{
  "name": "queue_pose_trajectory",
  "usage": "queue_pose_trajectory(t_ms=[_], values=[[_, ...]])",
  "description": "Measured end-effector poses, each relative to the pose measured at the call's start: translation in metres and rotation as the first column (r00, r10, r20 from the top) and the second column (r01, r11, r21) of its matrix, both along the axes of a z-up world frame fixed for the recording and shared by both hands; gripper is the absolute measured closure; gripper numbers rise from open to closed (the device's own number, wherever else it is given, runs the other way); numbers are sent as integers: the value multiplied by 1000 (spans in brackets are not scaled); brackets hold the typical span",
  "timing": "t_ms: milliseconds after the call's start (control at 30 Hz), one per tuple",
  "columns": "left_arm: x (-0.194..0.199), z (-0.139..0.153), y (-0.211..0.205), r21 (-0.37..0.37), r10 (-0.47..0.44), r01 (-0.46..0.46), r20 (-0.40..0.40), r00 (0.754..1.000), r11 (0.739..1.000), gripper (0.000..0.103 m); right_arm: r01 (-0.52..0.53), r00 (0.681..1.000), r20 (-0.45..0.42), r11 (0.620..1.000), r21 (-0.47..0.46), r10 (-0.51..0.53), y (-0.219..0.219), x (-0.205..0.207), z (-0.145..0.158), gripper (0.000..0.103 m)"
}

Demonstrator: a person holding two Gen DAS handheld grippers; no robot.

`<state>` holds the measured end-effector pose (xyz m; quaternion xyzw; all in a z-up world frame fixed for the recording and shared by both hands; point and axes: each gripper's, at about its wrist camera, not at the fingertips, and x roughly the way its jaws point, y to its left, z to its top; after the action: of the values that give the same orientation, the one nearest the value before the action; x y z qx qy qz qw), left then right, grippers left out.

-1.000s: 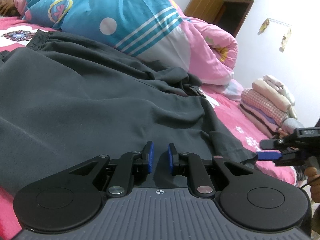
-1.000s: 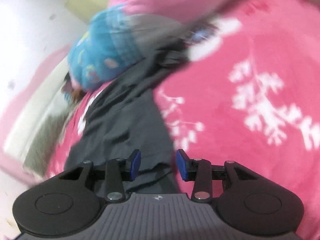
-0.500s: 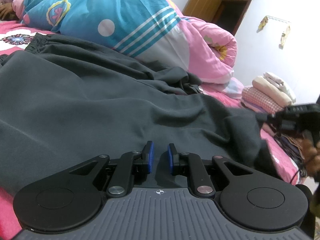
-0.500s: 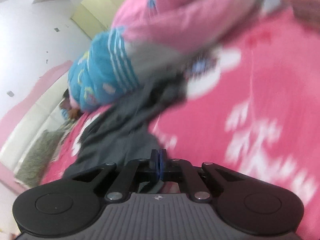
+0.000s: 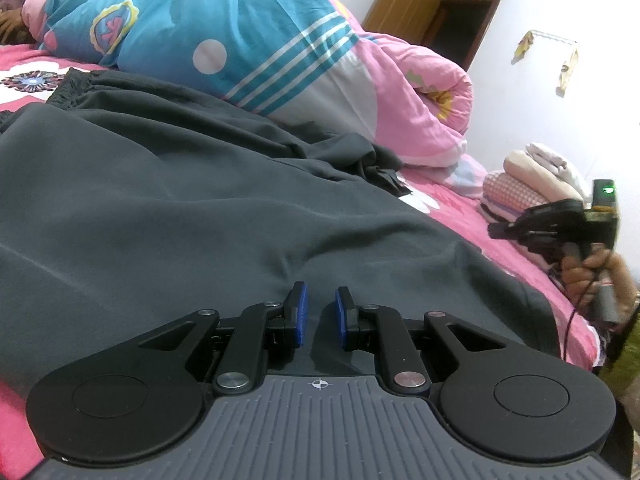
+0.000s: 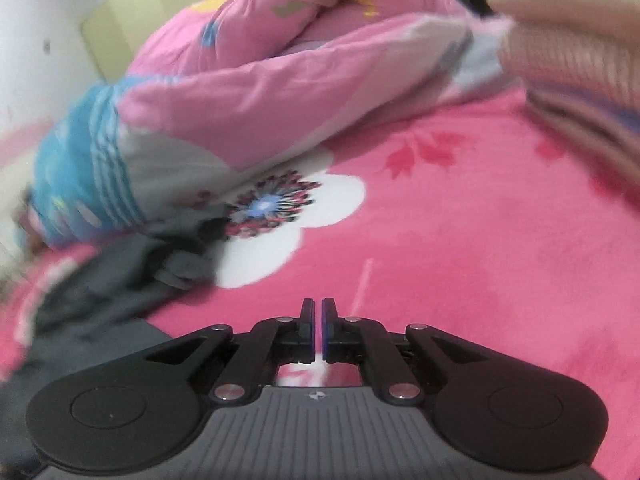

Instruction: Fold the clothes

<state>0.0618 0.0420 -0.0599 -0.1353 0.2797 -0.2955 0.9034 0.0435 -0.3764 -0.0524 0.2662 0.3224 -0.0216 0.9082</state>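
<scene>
Fingers of the left gripper (image 5: 319, 312) stand narrowly apart over the dark grey garment (image 5: 168, 208), which sprawls across the pink bed (image 6: 460, 240) just beside the rolled quilt (image 5: 240, 40); right gripper (image 6: 318, 330) fingers nearly closed, gripping nothing visible.

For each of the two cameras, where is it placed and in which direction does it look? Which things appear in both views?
Left wrist: sits on the left tool, low over the dark grey garment, facing along the bed to the blue and pink quilt; the right tool and the hand show at right.
Right wrist: sits on the right tool, facing across the pink flowered bedsheet to the quilt; only its own fingers show, nearly closed on nothing visible.
Shared: quilt, bedsheet, garment.
</scene>
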Motion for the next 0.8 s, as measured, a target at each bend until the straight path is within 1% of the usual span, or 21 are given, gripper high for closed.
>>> queue_pose_trajectory(t_ms=[33,100,167,233,333,500,633,700,733,800], values=[[0,0,0,-1,0,0,0,1000,1000,89,-11,1000,3,998,63,11,-3,-5,1,97],[0,1,-1,-2,1,-1,-2,1000,1000,89,-13,999,-32,994,105,16,-2,-4,-2,91],[1,1,-1,-4,2,-2,-4,1000,1000,89,-11,997,-69,990,142,21,0,-3,-5,79],[1,1,0,-6,3,-3,-6,1000,1000,89,-8,994,-105,984,179,27,1,-2,-9,75],[0,1,0,-7,3,-3,-8,1000,1000,89,-1,986,-159,973,233,40,4,0,-14,74],[0,2,0,-7,2,-3,-10,1000,1000,89,17,967,-246,947,320,66,7,3,-22,75],[1,2,0,-5,2,-2,-10,1000,1000,89,15,970,-237,955,297,58,10,10,-24,75],[0,2,1,-7,2,-2,-13,1000,1000,89,-1,977,-205,961,278,60,12,12,-23,82],[0,2,1,-9,3,-3,-14,1000,1000,89,-14,981,-184,964,265,65,14,11,-21,96],[0,2,2,-15,3,-3,-16,1000,1000,89,-29,987,-147,974,223,63,16,11,-14,98]])
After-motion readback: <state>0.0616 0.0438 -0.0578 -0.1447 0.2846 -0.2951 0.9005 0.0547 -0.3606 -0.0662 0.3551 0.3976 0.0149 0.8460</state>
